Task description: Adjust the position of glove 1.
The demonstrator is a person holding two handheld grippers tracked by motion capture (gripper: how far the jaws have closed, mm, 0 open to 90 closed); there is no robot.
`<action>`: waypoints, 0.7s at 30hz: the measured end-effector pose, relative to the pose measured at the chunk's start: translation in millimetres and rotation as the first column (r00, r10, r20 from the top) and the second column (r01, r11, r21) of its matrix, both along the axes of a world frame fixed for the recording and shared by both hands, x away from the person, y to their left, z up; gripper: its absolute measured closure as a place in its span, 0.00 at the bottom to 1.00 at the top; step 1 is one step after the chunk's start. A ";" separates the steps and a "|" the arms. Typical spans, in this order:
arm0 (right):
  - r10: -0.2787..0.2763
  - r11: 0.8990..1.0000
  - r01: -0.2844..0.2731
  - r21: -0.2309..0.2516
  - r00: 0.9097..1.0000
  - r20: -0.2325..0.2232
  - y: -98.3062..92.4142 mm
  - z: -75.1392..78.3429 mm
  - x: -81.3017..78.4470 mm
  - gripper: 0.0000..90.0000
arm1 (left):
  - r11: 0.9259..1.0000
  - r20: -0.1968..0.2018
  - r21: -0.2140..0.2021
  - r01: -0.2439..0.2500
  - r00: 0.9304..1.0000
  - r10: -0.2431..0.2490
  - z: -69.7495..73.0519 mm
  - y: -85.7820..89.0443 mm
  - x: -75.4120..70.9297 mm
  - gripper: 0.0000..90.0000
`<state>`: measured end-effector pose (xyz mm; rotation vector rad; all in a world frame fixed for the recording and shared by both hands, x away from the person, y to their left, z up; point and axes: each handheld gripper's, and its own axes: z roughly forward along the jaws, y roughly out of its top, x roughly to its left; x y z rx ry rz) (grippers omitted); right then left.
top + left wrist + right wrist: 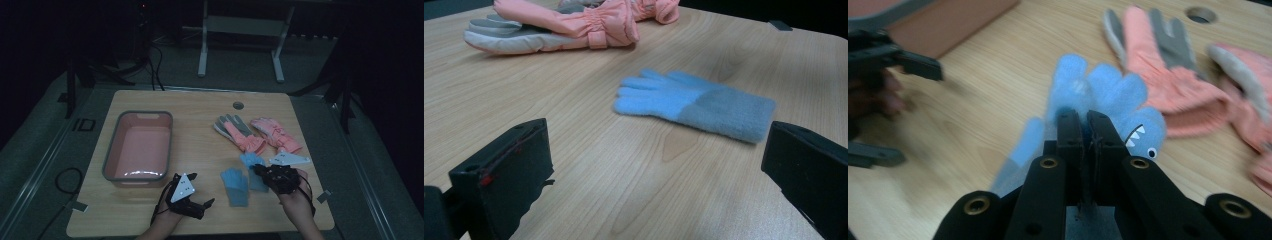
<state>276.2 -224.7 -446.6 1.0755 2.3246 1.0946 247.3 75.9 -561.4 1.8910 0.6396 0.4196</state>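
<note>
Gloves are what this seems to be about, and the pink basin [137, 147] near the desk's left edge holds none of them, so by my guess nearly everything is left to do. My right gripper [1087, 131] has its jaws pressed together on a blue knit glove with a shark face [1108, 95], pinching it by the cuff near the front right of the desk. The other blue glove [694, 102] lies flat just beside it, toward the front edge. My left gripper [659, 165] hangs low over the front of the desk, just in front of the basin, jaws spread wide with nothing between them, facing that flat glove. The two pink-and-grey ski gloves [257, 134] rest side by side toward the back right, untouched.
</note>
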 end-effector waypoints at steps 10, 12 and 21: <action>0.040 0.998 -0.043 -0.039 0.997 -0.060 36.8 -27.3 2.8 0.95 | 1.000 0.001 -0.002 0.001 1.000 -0.001 0.0 -0.2 -0.3 0.00; 0.042 0.998 -0.045 -0.046 0.996 -0.075 40.7 -34.7 3.7 0.95 | 1.000 0.001 0.000 0.002 1.000 -0.002 0.0 0.0 -0.4 0.00; 0.012 0.996 -0.024 -0.088 0.992 -0.129 45.3 -58.9 7.0 0.95 | 1.000 0.000 -0.001 0.003 1.000 -0.003 0.0 -0.2 -0.4 0.00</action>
